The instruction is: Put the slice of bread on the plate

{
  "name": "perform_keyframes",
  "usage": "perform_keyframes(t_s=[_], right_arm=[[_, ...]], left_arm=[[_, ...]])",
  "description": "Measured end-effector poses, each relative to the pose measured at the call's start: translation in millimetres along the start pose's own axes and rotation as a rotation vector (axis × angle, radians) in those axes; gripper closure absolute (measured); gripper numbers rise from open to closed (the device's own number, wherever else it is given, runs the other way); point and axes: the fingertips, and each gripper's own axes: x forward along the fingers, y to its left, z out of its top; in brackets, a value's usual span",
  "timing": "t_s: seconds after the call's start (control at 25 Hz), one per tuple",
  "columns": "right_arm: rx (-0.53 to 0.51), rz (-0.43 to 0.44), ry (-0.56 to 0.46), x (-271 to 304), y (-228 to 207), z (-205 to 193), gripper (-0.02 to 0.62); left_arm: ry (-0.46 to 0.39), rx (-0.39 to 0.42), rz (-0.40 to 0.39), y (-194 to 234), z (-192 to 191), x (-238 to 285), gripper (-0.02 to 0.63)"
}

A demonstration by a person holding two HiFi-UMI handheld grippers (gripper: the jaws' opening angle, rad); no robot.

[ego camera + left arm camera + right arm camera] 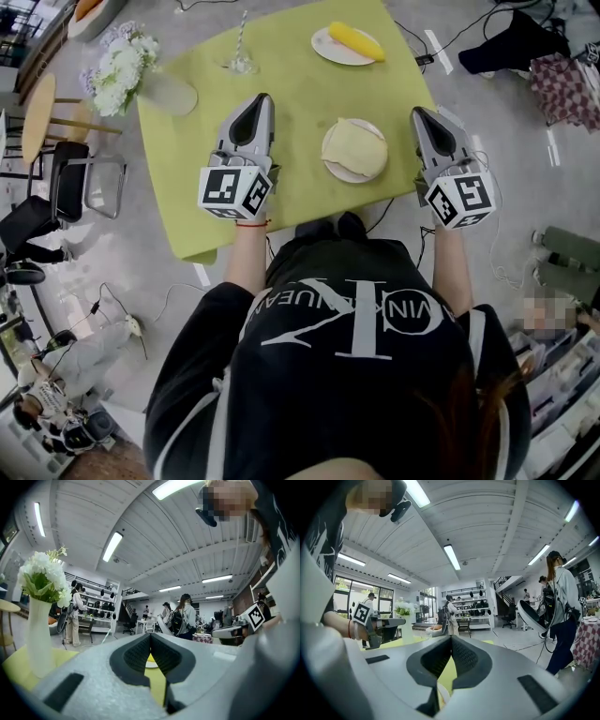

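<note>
Two plates in all: near plate (330,167), far plate (323,49); one bread slice (354,145), one corn cob (356,39), one vase (169,94), one glass (241,62).

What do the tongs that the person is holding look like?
The left tongs and right tongs are pale grey and taper to a point, with dark ribbed pads inside. Each carries a white cube with black square markers. The person wears a black T-shirt and a red wrist thread.

The right gripper (451,637) has its fingers (466,660) pressed together above the green table (446,676).
</note>
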Motion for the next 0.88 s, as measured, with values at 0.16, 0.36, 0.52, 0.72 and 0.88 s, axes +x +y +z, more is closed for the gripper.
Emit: perform_keyframes(t_s=[0.16, 0.36, 0.52, 0.72, 0.88], right_arm=[[-0.001, -0.008, -0.021, 0, -2, 4, 0.594], [-0.017, -0.019, -0.051, -2, -5, 12, 0.594], [-0.021, -0.025, -0.067, -2, -7, 17, 0.594], [-0.011, -0.036, -0.087, -1, -10, 19, 0.594], [-0.01, -0.034, -0.095, 0, -12, 21, 0.594]], left_arm=[[-0.012, 0.004, 0.003, 1, 5, 0, 0.595], [-0.024, 0.01, 0.006, 0, 11, 1, 0.595], [-0.038, 0.018, 0.009, 0, 17, 1, 0.595], [-0.043, 0.029, 0.011, 0, 21, 2, 0.595], [-0.047, 0.03, 0.019, 2, 23, 2, 0.595]])
